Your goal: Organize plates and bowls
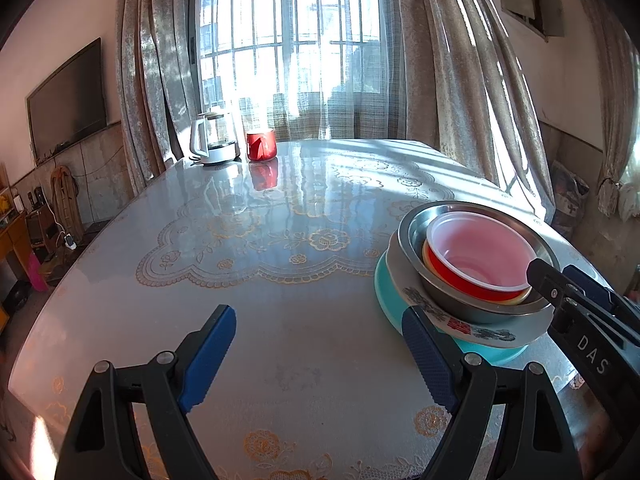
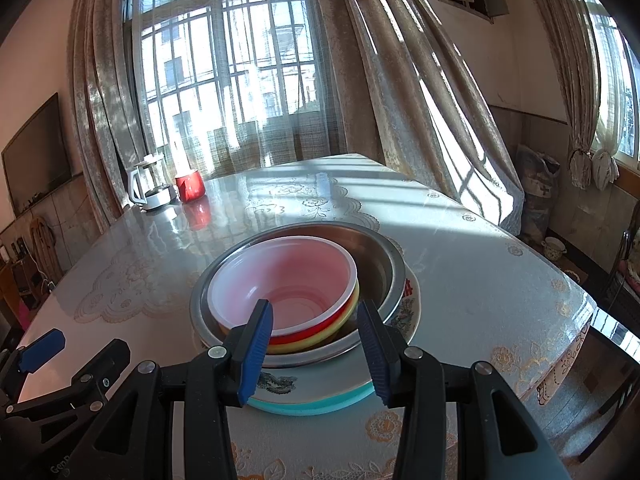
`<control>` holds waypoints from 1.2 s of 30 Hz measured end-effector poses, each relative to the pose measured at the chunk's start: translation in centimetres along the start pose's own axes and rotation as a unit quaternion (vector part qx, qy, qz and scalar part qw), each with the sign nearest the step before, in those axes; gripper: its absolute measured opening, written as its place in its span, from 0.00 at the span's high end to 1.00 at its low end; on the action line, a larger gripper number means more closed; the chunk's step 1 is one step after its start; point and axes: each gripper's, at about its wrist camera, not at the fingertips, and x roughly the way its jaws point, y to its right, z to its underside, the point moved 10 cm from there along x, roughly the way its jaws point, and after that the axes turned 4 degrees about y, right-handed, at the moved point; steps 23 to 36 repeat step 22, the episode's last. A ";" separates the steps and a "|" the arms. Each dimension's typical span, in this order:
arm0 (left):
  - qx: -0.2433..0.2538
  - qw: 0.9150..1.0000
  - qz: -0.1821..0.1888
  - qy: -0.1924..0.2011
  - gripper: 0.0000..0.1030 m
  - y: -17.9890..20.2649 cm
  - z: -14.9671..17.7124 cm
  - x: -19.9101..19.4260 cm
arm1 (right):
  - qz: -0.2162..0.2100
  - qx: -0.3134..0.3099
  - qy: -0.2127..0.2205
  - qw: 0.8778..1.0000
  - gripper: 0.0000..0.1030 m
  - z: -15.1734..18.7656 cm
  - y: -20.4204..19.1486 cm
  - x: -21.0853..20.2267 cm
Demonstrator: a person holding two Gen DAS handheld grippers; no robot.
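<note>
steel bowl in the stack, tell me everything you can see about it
The steel bowl is round, grey and shiny, like stainless steel, with a wide flat rim. It sits upright on a patterned plate, which rests on a teal plate. Nested inside are a yellow bowl and a red bowl with a white inside. The right gripper hangs open above its near rim; contact is unclear.

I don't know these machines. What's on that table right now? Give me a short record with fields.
stack: red bowl nested in a yellow bowl, inside a metal bowl, on a patterned plate, on a teal plate
far corner: kettle beside a red cup
left tongs: open, holding nothing
right tongs: open, straddling the stack's near edge
surface: table with a lace-pattern cover
</note>
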 end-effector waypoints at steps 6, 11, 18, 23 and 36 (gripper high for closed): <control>-0.001 1.000 0.001 0.000 0.17 0.0 0.0 0.0 | -0.001 -0.001 -0.003 1.000 0.57 0.2 -0.1 0.0; -0.001 1.000 0.004 -0.002 0.17 0.1 0.1 0.1 | -0.001 -0.001 -0.002 1.000 0.57 0.2 -0.1 0.0; -0.005 1.000 0.002 0.010 0.17 -0.2 -0.1 0.0 | -0.003 -0.004 -0.005 1.000 0.57 0.4 -0.3 0.1; -0.008 1.000 0.005 0.007 0.17 -0.4 0.1 0.2 | -0.005 -0.007 -0.004 1.000 0.57 0.3 -0.4 0.1; -0.008 1.000 0.005 0.007 0.17 -0.4 0.1 0.2 | -0.005 -0.007 -0.004 1.000 0.57 0.3 -0.4 0.1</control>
